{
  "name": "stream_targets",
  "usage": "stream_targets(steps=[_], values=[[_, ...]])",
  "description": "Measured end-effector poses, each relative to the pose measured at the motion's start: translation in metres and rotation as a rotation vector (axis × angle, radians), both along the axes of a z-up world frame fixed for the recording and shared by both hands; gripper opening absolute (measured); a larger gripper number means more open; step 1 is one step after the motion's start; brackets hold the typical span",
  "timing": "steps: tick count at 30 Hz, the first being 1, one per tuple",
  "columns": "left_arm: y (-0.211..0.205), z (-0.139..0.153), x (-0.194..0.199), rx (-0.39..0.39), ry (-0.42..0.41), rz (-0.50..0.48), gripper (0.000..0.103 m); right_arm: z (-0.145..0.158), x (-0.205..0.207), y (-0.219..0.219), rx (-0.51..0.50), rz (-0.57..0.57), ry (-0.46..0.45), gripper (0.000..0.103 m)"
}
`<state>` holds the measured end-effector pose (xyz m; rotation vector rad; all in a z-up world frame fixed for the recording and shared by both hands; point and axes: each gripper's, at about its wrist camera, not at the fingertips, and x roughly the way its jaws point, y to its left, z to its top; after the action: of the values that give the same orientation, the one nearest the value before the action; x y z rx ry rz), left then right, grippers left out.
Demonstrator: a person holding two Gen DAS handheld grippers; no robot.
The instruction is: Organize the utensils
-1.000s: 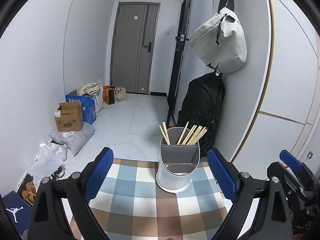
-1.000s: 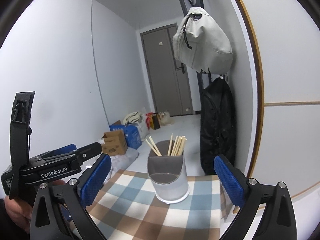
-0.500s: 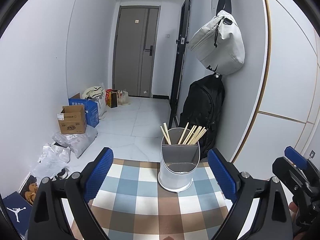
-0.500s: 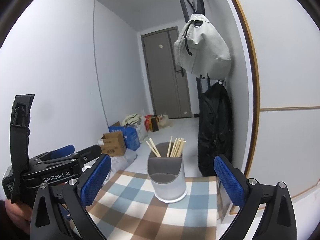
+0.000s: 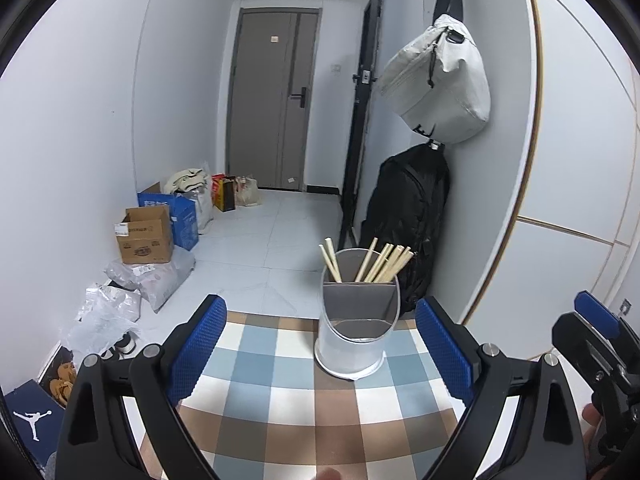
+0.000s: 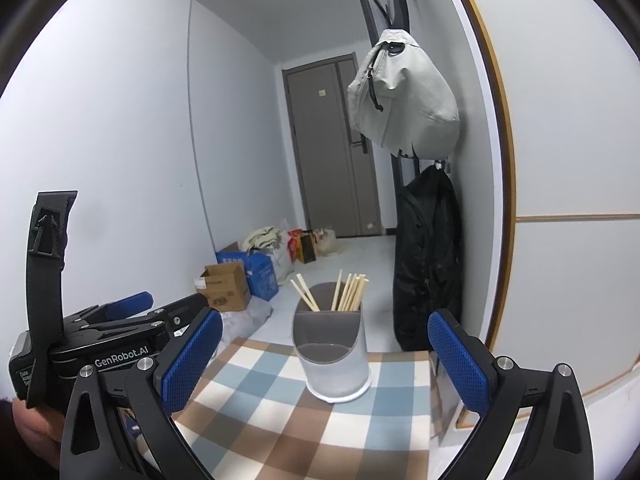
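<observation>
A pale grey utensil holder (image 5: 356, 336) (image 6: 334, 360) stands upright near the far edge of a checked tablecloth (image 5: 280, 400) (image 6: 272, 400). Its rear compartment holds several wooden chopsticks (image 5: 376, 262) (image 6: 348, 292); the front compartment looks empty. My left gripper (image 5: 322, 344) is open, its blue pads wide apart in front of the holder, nothing between them. My right gripper (image 6: 326, 354) is open too, framing the holder from the near side. The left gripper's body shows at the left of the right wrist view, held by a hand.
Beyond the table lies a tiled hallway with cardboard boxes (image 5: 146, 234), plastic bags (image 5: 148, 280) and shoes along the left wall. A black backpack (image 5: 408, 216) and a grey sling bag (image 5: 440, 84) hang on the right wall near the table. A closed door (image 5: 276, 96) ends the hall.
Both views have tilted slightly upward and drifted a little; the holder sits marginally lower in frame. Both grippers stay open and the holder and chopsticks have not moved.
</observation>
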<state>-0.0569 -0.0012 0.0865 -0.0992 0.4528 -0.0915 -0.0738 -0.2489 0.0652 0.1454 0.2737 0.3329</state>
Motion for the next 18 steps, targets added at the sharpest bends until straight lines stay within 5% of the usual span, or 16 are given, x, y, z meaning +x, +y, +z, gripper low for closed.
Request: stream_targets(steps=[18], values=[[-0.0022, -0.0041, 0.0011, -0.002, 0.014, -0.004, 0.093, -0.0007, 0.0000, -0.0015, 0.007, 0.004, 0.003, 0.103]])
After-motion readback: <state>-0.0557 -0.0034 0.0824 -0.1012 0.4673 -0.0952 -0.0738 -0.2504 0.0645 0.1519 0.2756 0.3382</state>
